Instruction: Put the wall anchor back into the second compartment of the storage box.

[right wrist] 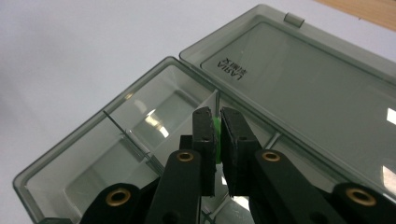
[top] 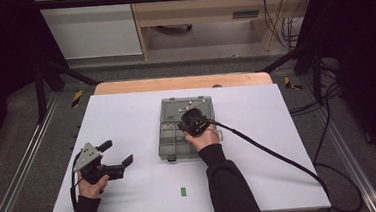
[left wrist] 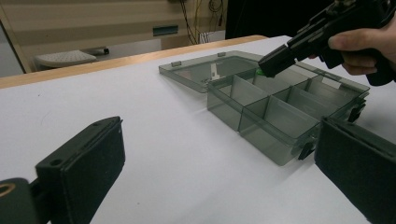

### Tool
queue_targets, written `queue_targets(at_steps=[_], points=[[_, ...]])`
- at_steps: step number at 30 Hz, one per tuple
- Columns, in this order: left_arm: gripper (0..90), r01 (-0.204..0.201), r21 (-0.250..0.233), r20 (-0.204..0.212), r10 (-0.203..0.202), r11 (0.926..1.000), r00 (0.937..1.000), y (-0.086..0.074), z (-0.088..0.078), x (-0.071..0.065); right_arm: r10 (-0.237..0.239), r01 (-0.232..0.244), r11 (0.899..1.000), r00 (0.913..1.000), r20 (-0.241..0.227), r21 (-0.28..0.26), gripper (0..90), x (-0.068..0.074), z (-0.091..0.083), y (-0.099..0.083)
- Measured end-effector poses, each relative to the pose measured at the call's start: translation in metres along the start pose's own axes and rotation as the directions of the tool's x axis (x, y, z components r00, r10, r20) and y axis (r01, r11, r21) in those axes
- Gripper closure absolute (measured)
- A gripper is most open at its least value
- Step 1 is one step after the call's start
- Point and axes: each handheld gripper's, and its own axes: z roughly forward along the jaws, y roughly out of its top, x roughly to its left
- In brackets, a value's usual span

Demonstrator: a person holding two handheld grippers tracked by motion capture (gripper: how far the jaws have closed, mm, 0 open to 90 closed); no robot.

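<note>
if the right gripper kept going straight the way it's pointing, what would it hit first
Probably the organizer box: the right gripper, shut on a small green piece, points down over the open compartments near the lid's hinge. Which compartment floor or divider comes first is unclear.

Grey floor (top: pixel 212 44) surrounds the white-topped table (top: pixel 126 115); beyond stand a wooden cabinet (top: pixel 199 7), a white panel (top: pixel 90 27) and hanging cables (top: pixel 280 19).

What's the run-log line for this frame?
left gripper: open, idle on table | right gripper: shut on green piece, over open organizer box | second green piece: on table near front edge
</note>
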Motion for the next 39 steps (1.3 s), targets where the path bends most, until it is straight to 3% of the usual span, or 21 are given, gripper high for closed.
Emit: queue_targets(at_steps=[10, 15, 21, 22, 23, 24, 25, 26, 30, 36, 39], points=[[1.5, -0.001, 0.0, -0.002, 0.001, 1.0, 1.0, 0.0, 0.0, 0.0, -0.007, 0.008, 0.998, 0.9999, -0.013, 0.065, 84.3, 0.0, 0.015, -0.008], [1.5, -0.002, 0.001, -0.003, 0.002, 1.0, 1.0, 0.0, 0.0, 0.0, -0.018, 0.019, 0.998, 0.9997, -0.019, 0.053, 80.7, 0.001, 0.012, -0.008], [1.5, -0.002, 0.0, -0.004, 0.002, 1.0, 1.0, 0.0, 0.0, 0.001, -0.026, 0.026, 1.0, 0.9996, -0.006, -0.015, 65.5, 0.003, -0.004, -0.002], [1.5, -0.001, 0.0, -0.005, 0.001, 1.0, 1.0, 0.0, 0.0, 0.001, -0.029, 0.028, 0.998, 0.9996, -0.003, -0.059, 58.5, 0.004, -0.012, 0.001], [1.5, -0.001, 0.0, -0.005, 0.001, 1.0, 1.0, 0.0, 0.0, 0.001, -0.029, 0.028, 0.998, 0.9996, -0.003, -0.059, 58.5, 0.004, -0.012, 0.001], [1.5, -0.001, 0.0, -0.005, 0.001, 1.0, 1.0, 0.0, 0.0, 0.001, -0.029, 0.03, 0.995, 0.9996, 0.006, -0.097, 50.0, 0.005, -0.021, 0.003], [1.5, -0.002, 0.0, -0.005, 0.002, 1.0, 1.0, 0.0, 0.0, 0.001, -0.029, 0.03, 0.995, 0.9996, 0.006, -0.097, 50.0, 0.005, -0.021, 0.003], [1.5, -0.002, 0.0, -0.006, 0.002, 1.0, 1.0, 0.0, 0.0, 0.0, -0.026, 0.028, 0.99, 0.9995, 0.017, -0.139, 41.3, 0.006, -0.031, 0.005], [1.5, -0.005, 0.0, -0.007, 0.005, 1.0, 1.0, 0.0, -0.001, 0.0, -0.024, 0.034, 0.98, 0.9983, 0.052, -0.198, 25.2, 0.009, -0.05, 0.006], [1.3, -0.002, 0.0, -0.007, 0.002, 1.0, 1.0, 0.0, 0.0, 0.0, 0.006, 0.013, 0.968, 0.9974, 0.072, -0.249, 11.1, 0.009, -0.076, 0.002], [1.3, -0.004, 0.0, -0.006, 0.004, 1.0, 1.0, 0.0, 0.0, 0.0, 0.01, 0.009, 0.965, 0.9973, 0.072, -0.262, 8.4, 0.009, -0.083, 0.0]])
